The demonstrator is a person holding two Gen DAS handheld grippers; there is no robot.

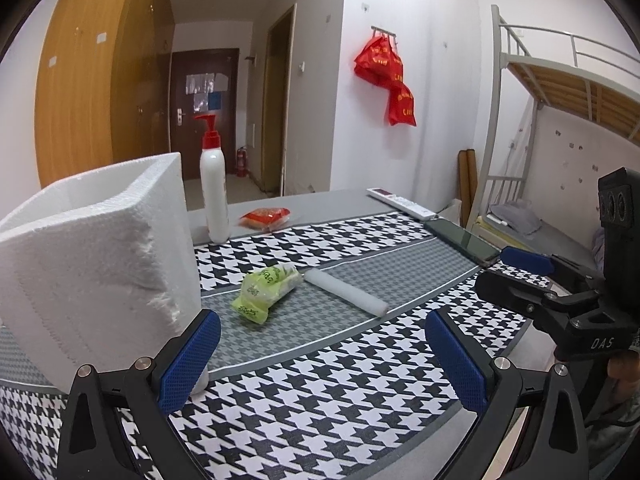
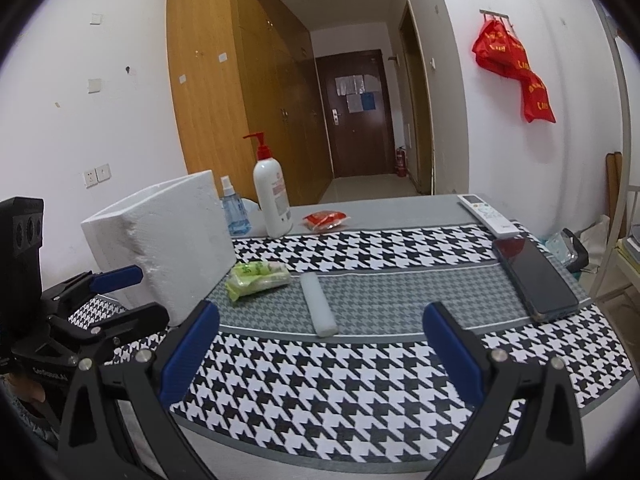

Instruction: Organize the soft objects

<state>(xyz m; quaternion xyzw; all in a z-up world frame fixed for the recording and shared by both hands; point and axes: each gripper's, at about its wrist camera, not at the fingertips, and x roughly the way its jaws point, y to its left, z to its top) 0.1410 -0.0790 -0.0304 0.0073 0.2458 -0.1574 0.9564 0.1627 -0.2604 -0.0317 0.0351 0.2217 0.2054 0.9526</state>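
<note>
Two grippers hover over the houndstooth cloth [image 2: 360, 380], the left gripper [image 1: 322, 356] and the right gripper [image 2: 320, 348], each with its blue pads spread wide and nothing between them. Two soft things lie on the grey band of the cloth: one green packet [image 1: 266, 286] with green print too small to read, and one white foam roll [image 1: 346, 292], their near ends just beside each other. One white foam box [image 1: 92, 264] stands open-topped at the left, right beside the packet. Behind it are one white pump bottle [image 2: 272, 196] with a red pump and an unreadable red label, and one blue spray bottle [image 2: 234, 214]. One red sachet [image 2: 326, 219] lies near the pump bottle. At the right edge sit one white remote [image 2: 486, 214] and one dark phone [image 2: 534, 276]. The right gripper's body in the left view reads "DAS". Red bags [image 2: 516, 72] with yellow lettering hang on the wall
</note>
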